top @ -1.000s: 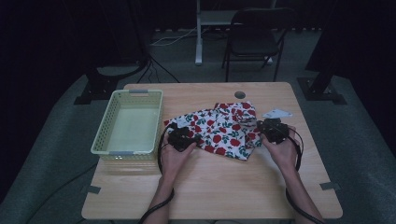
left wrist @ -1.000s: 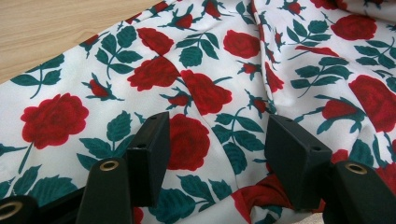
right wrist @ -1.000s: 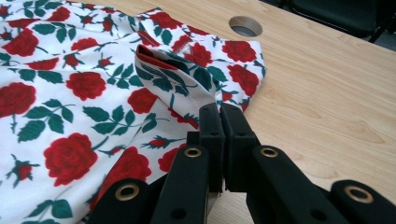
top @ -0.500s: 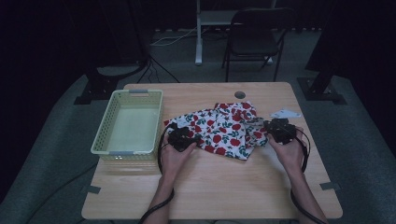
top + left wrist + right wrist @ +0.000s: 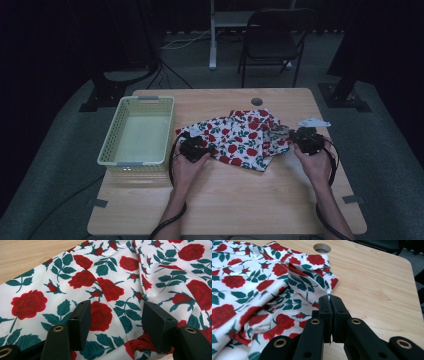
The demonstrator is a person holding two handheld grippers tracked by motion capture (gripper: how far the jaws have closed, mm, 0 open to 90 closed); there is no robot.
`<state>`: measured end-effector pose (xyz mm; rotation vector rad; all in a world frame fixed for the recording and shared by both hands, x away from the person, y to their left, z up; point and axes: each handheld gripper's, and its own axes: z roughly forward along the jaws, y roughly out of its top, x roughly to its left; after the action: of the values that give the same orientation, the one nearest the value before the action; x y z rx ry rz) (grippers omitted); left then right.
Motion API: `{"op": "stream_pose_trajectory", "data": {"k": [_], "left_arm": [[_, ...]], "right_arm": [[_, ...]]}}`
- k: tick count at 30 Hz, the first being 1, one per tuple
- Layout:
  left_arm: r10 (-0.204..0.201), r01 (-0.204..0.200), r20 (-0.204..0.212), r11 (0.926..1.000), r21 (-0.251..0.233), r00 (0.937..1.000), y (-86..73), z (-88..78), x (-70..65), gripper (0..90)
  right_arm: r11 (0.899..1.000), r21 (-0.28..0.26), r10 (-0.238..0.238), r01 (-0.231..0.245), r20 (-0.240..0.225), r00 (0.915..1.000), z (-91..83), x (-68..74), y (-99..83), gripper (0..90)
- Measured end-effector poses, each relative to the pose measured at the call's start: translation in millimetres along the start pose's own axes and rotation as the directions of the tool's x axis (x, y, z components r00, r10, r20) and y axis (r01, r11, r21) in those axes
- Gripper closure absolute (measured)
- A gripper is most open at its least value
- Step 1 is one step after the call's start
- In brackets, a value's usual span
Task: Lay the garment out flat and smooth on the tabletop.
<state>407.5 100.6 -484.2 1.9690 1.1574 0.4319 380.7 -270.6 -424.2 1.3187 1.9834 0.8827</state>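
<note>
A white cloth (image 5: 240, 140) printed with red roses and green leaves lies crumpled in the middle of the wooden table (image 5: 225, 200). My left gripper (image 5: 199, 144) rests at the cloth's left end. In the left gripper view its jaws stand open (image 5: 116, 306) over the cloth (image 5: 107, 287), with fabric lying between them. My right gripper (image 5: 296, 136) is at the cloth's right edge. In the right gripper view its jaws are shut (image 5: 330, 300), pinching the edge of the cloth (image 5: 249, 282), which rises in a fold toward them.
A pale green plastic basket (image 5: 112, 135) stands on the left part of the table. A small white scrap (image 5: 313, 121) lies beyond my right gripper. A round hole (image 5: 257, 101) is in the table's far edge, and a folding chair (image 5: 272, 45) stands behind.
My right gripper has moved to the right, drawing the cloth's right edge along with it. The left gripper has stayed where it was.
</note>
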Motion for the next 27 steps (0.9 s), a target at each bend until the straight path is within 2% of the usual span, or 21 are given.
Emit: {"op": "stream_pose_trajectory", "data": {"k": [18, 27], "left_arm": [[0.000, 0.000, 0.001, 1.0000, 0.000, 1.0000, 0.0, 0.0, 0.1, 42.1], [-0.001, 0.001, 0.002, 1.0000, 0.001, 1.0000, 0.1, -0.1, 0.4, 42.1]], "right_arm": [[0.999, 0.004, 0.041, -0.041, 0.038, 0.9984, -8.6, -22.7, -10.7, 88.5], [0.997, 0.012, 0.078, -0.079, 0.065, 0.9948, -11.7, -38.3, -20.1, 88.5]]}}
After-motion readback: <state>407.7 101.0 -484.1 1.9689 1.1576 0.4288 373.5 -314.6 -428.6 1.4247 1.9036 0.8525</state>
